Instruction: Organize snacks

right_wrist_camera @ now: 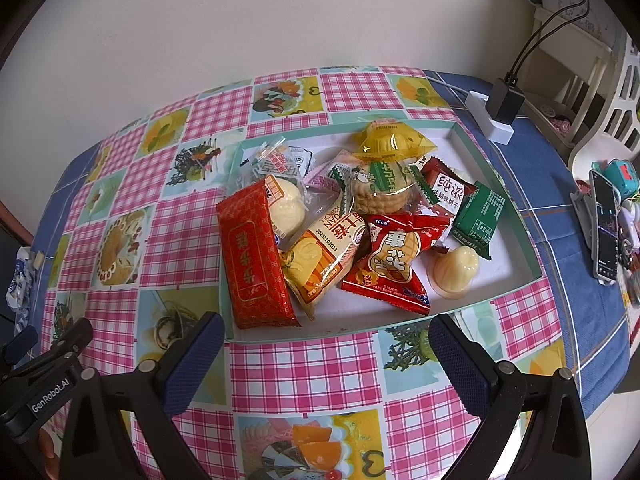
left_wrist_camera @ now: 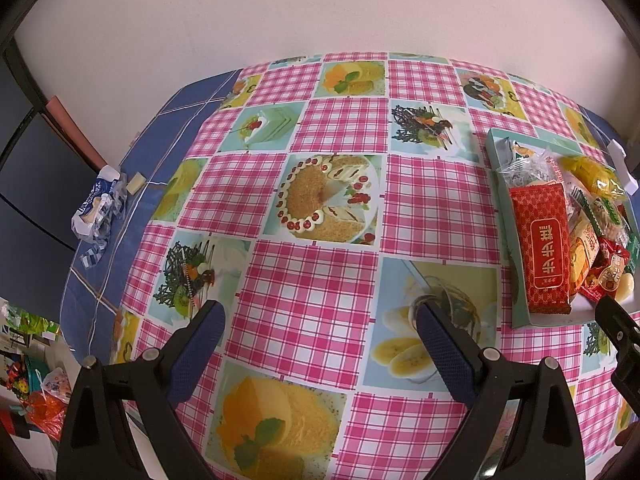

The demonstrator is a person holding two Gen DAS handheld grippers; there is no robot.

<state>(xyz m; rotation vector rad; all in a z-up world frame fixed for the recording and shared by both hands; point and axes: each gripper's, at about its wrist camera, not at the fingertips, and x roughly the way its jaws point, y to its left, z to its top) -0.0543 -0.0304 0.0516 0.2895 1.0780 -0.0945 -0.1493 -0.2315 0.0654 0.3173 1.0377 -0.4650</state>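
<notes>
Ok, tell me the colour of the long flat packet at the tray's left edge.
Red packet with gold lettering, clearest in the right wrist view.

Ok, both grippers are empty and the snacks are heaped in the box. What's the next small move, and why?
Probably ease the open right gripper forward and down onto the long red packet. It lies on top at the box's near-left edge, closest to the fingers and largely uncovered. The left gripper faces bare tablecloth.

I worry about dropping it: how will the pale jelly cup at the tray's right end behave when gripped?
The pale jelly cup looks like thin, glossy moulded plastic, so it may slip or dent under firm jaws. It lies tilted on the tray floor, and its rounded, tapering body could roll when nudged. It is probably light.
</notes>
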